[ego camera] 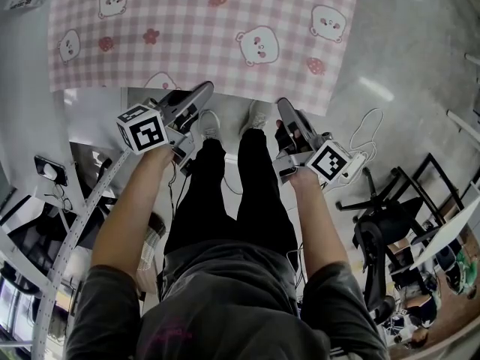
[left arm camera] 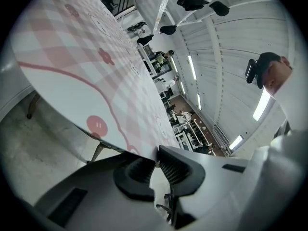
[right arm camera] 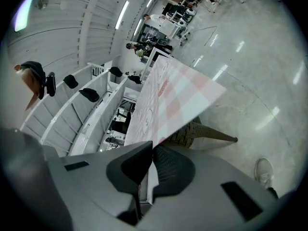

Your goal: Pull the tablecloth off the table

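Pink-and-white checked fabric printed with bear faces, strawberries and flowers, the tablecloth [ego camera: 202, 28] lies flat across the desk [left arm camera: 97, 150], and I have my left tool [ego camera: 201, 91] and right tool [ego camera: 285, 106] each pinching its hem at the desk's near edge.

floor [ego camera: 405, 51] grey, glossy | black chair [ego camera: 388, 229] right | ceiling striplights [left arm camera: 263, 105]

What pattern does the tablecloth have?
The tablecloth is pink-and-white check with cartoon bear faces, strawberries and flowers; clearest in the head view.
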`<move>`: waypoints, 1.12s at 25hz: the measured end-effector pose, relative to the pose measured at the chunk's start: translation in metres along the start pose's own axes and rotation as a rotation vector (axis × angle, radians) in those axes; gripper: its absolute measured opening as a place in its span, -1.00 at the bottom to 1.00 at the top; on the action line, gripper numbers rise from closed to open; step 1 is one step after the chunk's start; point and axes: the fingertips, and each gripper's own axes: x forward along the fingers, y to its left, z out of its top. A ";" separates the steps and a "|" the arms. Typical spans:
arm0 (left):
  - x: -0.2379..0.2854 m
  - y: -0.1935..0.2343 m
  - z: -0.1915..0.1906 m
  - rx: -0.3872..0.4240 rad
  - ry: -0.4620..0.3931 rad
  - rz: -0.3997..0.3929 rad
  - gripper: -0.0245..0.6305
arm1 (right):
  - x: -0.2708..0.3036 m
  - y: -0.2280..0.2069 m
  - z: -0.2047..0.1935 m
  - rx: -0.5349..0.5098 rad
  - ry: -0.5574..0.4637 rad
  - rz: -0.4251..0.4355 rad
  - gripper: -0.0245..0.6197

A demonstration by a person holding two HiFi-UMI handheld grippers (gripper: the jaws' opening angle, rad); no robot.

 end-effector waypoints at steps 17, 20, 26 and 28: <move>-0.002 -0.013 0.006 0.169 -0.081 -0.015 -0.92 | -0.002 0.007 0.002 -0.109 -0.042 0.134 -0.91; -0.004 -0.016 0.006 0.199 -0.107 -0.030 -0.92 | -0.005 0.001 0.001 -0.132 -0.055 0.127 -0.91; -0.005 -0.018 0.007 0.266 -0.137 -0.076 -0.92 | -0.001 0.008 0.002 -0.206 -0.092 0.204 -0.91; -0.005 -0.019 0.009 0.276 -0.129 -0.086 -0.92 | -0.003 0.008 0.002 -0.213 -0.099 0.184 -0.91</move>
